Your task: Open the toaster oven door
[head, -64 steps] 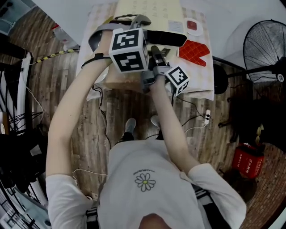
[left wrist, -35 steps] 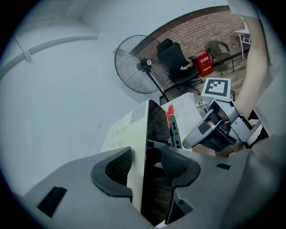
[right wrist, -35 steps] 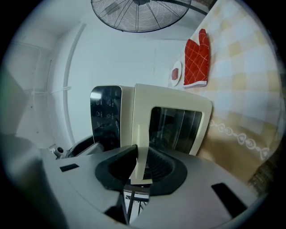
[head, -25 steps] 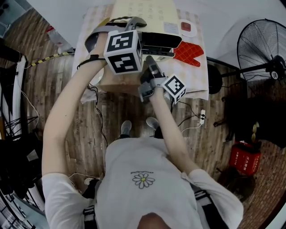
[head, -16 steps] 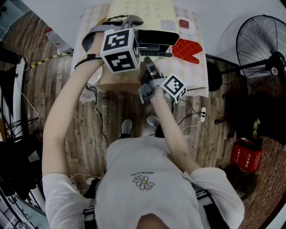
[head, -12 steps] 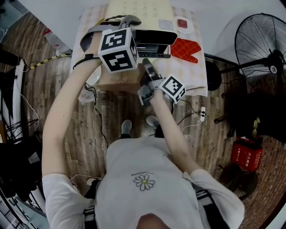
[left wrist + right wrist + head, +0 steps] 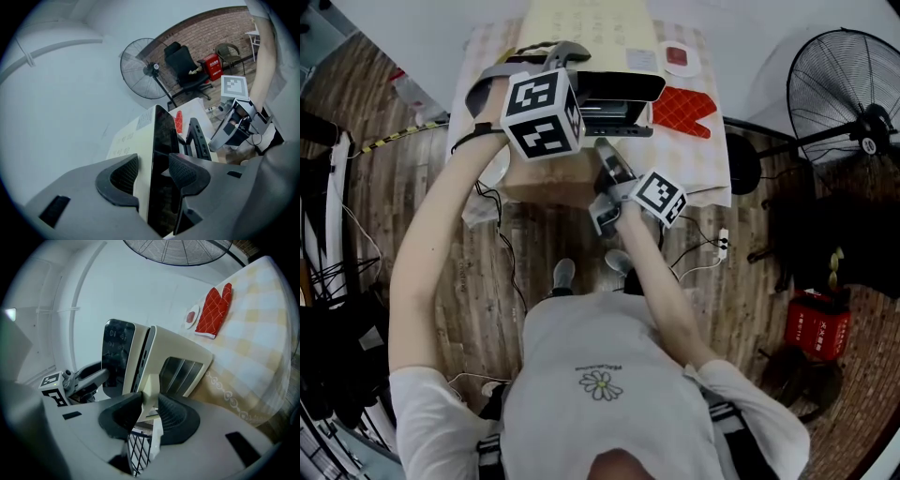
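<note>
A cream toaster oven (image 7: 591,28) with a black control panel (image 7: 619,87) stands on a checked tablecloth (image 7: 703,159). My left gripper (image 7: 152,173) is shut on the oven's upper front edge, one pad on the cream wall (image 7: 136,140), the other on the black front (image 7: 164,136). My right gripper (image 7: 149,413) holds the cream door handle (image 7: 150,385); its jaws have just been opening, and the handle is still touching both pads. The door (image 7: 199,138) is partly swung out, and a wire rack (image 7: 140,451) shows below the handle. In the head view the right gripper (image 7: 602,148) is just in front of the oven.
A red oven mitt (image 7: 680,111) and a small white dish (image 7: 680,58) lie on the cloth right of the oven. A standing fan (image 7: 844,94) is at the right, beyond the table. A red container (image 7: 816,328) sits on the wooden floor, where cables also run.
My right gripper has drawn back toward the person with the handle, and the door has swung further out from the oven. The left gripper has kept its hold on the oven.
</note>
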The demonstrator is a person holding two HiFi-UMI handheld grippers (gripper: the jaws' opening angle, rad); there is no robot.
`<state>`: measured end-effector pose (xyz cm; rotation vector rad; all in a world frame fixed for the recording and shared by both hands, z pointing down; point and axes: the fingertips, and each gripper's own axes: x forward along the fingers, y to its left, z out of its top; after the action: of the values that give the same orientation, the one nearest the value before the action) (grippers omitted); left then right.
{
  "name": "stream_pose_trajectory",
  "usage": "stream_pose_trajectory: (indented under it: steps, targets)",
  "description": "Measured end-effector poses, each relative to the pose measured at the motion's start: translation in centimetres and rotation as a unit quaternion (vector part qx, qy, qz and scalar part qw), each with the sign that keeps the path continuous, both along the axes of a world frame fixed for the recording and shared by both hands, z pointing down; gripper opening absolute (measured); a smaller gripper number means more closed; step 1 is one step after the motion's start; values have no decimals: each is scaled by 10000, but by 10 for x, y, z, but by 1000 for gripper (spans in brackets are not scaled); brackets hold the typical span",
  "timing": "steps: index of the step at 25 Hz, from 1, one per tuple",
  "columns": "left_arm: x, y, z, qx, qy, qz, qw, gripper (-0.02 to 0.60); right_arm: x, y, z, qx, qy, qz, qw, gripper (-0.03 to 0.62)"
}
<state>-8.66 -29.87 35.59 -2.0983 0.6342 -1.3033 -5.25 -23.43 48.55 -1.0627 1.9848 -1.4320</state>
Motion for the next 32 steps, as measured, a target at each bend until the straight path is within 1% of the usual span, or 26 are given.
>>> stream_pose_trajectory:
  steps: [16,32]
  targets:
    - [0,0,1,15,63,42,10000,216,2,18,14,51,389,-273,9989,84]
    - [0,0,1,57,90,0,9999,216,3,38,34,77,871,-587,9944,84]
